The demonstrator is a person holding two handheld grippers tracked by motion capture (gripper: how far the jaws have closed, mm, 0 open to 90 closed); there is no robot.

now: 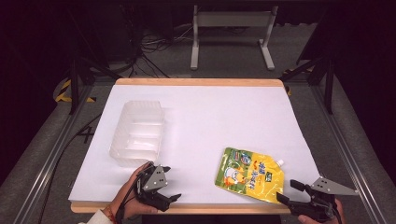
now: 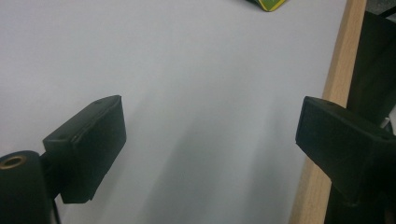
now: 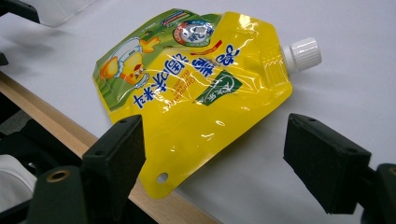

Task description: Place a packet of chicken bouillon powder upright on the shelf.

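Observation:
A yellow spouted pouch [image 1: 250, 173] with green cartoon print and a white cap [image 3: 303, 53] lies flat on the white table near its front right. My right gripper [image 1: 286, 190] is open just in front of the pouch's near corner; in the right gripper view the pouch [image 3: 196, 88] lies ahead of and partly between the spread jaws [image 3: 219, 144], untouched. My left gripper [image 1: 172, 183] is held in a hand at the front left, open over bare white table [image 2: 210, 135], nothing between its jaws. A corner of the pouch [image 2: 268, 3] peeks in at the top of the left gripper view.
A clear plastic tray [image 1: 137, 133] with several compartments stands at the left, just beyond the left gripper. The table's wooden front edge [image 1: 210, 208] runs close under both grippers. A metal frame stands on the floor behind the table [image 1: 231, 32].

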